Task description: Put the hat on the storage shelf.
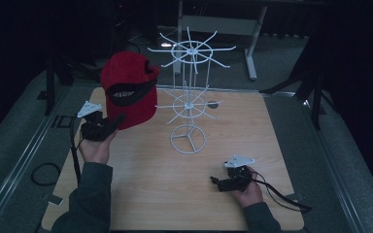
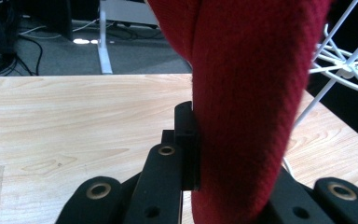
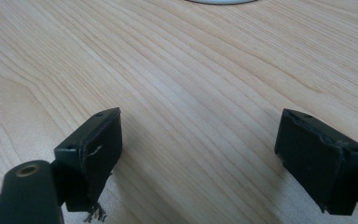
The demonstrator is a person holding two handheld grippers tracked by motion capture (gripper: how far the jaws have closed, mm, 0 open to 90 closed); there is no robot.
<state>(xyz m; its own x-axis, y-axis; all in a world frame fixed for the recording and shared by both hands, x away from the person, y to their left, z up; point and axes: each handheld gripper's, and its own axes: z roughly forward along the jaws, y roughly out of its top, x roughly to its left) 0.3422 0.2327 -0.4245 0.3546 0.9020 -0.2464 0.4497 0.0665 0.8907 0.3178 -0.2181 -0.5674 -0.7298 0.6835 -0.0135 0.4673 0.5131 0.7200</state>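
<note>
One red knitted cap [image 1: 128,90] hangs clamped in our left gripper [image 1: 108,125]; right gripper [image 3: 200,154] rests agape, empty. The white wire rack's [image 1: 190,77] prongs beside the cap could snag it.

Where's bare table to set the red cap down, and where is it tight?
Free: the near strip of the table between the left gripper, clamped on the red cap, and the right gripper, open near the front edge; also the right side past the white wire rack. Crowded: around the rack's base ring and prongs.
</note>
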